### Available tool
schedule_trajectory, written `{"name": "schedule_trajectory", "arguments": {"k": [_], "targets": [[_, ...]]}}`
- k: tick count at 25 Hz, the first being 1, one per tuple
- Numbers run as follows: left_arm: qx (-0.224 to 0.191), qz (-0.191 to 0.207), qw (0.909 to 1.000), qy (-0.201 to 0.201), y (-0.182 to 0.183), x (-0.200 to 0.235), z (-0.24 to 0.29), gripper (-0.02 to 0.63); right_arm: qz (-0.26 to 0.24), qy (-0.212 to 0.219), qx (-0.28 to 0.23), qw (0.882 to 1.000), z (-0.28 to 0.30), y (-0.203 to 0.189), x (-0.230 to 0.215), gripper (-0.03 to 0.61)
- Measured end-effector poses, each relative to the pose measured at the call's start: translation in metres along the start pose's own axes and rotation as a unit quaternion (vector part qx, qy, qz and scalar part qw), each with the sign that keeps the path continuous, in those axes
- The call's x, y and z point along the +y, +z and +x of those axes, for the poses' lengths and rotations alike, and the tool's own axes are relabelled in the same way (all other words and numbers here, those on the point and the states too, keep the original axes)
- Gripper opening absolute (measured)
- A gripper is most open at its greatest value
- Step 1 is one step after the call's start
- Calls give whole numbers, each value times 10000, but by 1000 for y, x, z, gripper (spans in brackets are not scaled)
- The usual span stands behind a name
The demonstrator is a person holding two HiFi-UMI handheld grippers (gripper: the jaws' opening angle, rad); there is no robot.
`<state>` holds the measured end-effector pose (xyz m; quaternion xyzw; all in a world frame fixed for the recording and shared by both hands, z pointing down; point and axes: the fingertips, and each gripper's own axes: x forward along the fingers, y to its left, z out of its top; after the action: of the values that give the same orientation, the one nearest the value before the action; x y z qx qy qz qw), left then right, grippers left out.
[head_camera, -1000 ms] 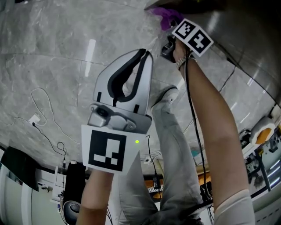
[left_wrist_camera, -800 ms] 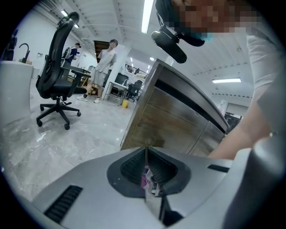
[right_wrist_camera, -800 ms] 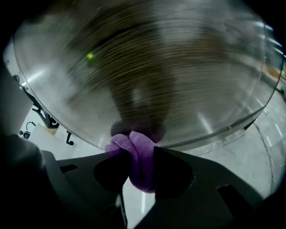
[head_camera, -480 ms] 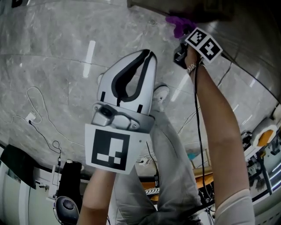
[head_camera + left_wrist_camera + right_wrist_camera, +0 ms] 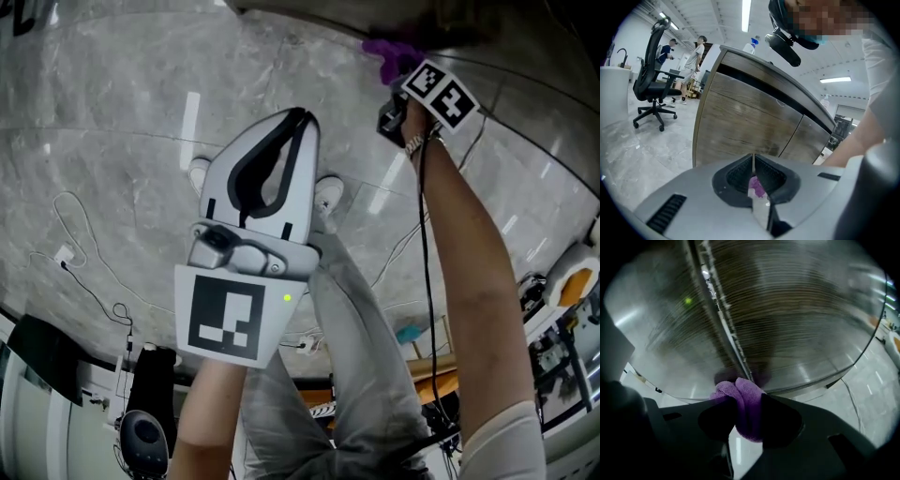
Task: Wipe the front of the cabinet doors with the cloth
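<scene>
A purple cloth (image 5: pixel 746 411) is clamped between the dark jaws of my right gripper (image 5: pixel 747 401). It is bunched against the lower part of the wood-grain cabinet doors (image 5: pixel 797 315), close to the seam (image 5: pixel 723 324) between them. In the head view the cloth (image 5: pixel 389 54) shows at the cabinet's bottom edge (image 5: pixel 309 11), just beyond the right gripper (image 5: pixel 398 70). My left gripper (image 5: pixel 302 116), white, hangs over the floor with its jaws together and nothing in them. The left gripper (image 5: pixel 753 157) faces the cabinet doors (image 5: pixel 745 124) from a distance.
A black office chair (image 5: pixel 654 89) and two people (image 5: pixel 696 58) stand far left of the cabinet. A spray bottle (image 5: pixel 750 46) sits on the cabinet top. Cables (image 5: pixel 84 234) trail over the marble floor. The person's legs and shoes (image 5: pixel 328 192) are below the grippers.
The right gripper has slid the cloth rightward along the cabinet's lower edge. The left gripper drifted slightly and stays shut.
</scene>
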<state>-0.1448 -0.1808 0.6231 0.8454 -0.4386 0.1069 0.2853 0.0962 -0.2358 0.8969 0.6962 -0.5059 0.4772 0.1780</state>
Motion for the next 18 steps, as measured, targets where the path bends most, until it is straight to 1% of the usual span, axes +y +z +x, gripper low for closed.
{"name": "schedule_trajectory", "arguments": {"k": [5,8,10,13,15,18], "targets": [[33,72,10000,-39,1,-24,6,23,188,-112,-128,9997,-14,12,-27,140],[-38,80,10000,-5,8,-33,6,23,197,-98,-176,9996,-32,16,-32,141],[-146,64,9999,38,17,-41,7,23,65,26,-110,9999,-48,12,-32,140],[-147,9,9999,-23,26,-57,2,23,-234,311,47,9992,-74,0,-30,140],[-58,31,9999,-130,26,-67,-5,23,-331,472,142,9982,-94,-13,-30,140],[155,160,9993,-311,23,-75,-18,23,-360,532,226,9977,-123,-31,-31,140]]}}
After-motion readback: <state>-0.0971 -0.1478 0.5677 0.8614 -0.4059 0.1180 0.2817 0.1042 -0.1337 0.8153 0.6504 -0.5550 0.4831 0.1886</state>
